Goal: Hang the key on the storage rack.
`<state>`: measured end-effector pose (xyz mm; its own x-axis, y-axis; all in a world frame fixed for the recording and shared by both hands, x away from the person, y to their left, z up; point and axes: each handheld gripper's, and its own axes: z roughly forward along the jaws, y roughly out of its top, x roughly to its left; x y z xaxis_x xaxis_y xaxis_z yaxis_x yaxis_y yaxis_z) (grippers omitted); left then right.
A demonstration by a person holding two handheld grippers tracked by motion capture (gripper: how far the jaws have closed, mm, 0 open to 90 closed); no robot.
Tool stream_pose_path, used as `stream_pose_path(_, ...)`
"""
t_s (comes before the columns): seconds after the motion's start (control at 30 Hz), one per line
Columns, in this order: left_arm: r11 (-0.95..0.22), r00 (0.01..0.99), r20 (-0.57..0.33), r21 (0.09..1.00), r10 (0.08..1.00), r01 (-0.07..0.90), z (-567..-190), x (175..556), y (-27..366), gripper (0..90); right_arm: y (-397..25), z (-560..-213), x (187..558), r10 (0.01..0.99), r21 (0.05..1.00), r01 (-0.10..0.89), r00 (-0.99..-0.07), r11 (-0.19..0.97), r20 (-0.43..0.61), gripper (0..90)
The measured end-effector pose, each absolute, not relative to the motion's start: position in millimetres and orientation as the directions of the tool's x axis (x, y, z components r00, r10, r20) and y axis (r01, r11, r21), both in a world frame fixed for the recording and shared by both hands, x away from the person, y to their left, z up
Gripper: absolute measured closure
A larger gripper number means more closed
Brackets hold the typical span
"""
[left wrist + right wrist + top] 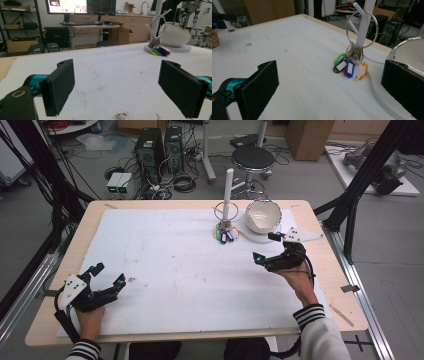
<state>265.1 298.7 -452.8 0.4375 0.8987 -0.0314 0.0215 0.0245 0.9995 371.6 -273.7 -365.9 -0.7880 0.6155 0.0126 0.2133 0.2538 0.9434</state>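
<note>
The right gripper (267, 249) is reaching toward the bunch of coloured plastic key tags on a big metal ring (349, 65), and its jaws are wide apart with nothing in them.

The key tag bunch is hanging from a side peg of the one tall white stand (228, 187), at the far side of the white foam mat (165, 265), with the tags resting on the mat, just beside the one shiny white bowl (263, 216). The work looks like it is only starting: no gripper is touching the ring, so grabbing it and lifting it off is left to do. The left gripper (103, 276) is waiting near the front edge, well apart, jaws spread and empty. I am counting two grippers, one ring and about six tags, though some tags are hiding behind others.
</note>
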Motion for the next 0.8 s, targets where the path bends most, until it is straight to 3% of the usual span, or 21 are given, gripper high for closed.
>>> stream_pose_path(0.6, 0.018, 0.436, -0.024, 1.0, 0.9, 0.018, -453, 265, 298, 14.3, -314, -446, 329, 0.641, 0.987, 0.147, -0.764, 0.065, 0.071, 0.9)
stream_pose_path(0.8, 0.022, 0.432, -0.028, 1.0, 0.902, 0.018, -453, 265, 298, 14.3, -317, -449, 323, 0.649, 0.993, 0.116, -0.758, 0.034, 0.067, 0.9)
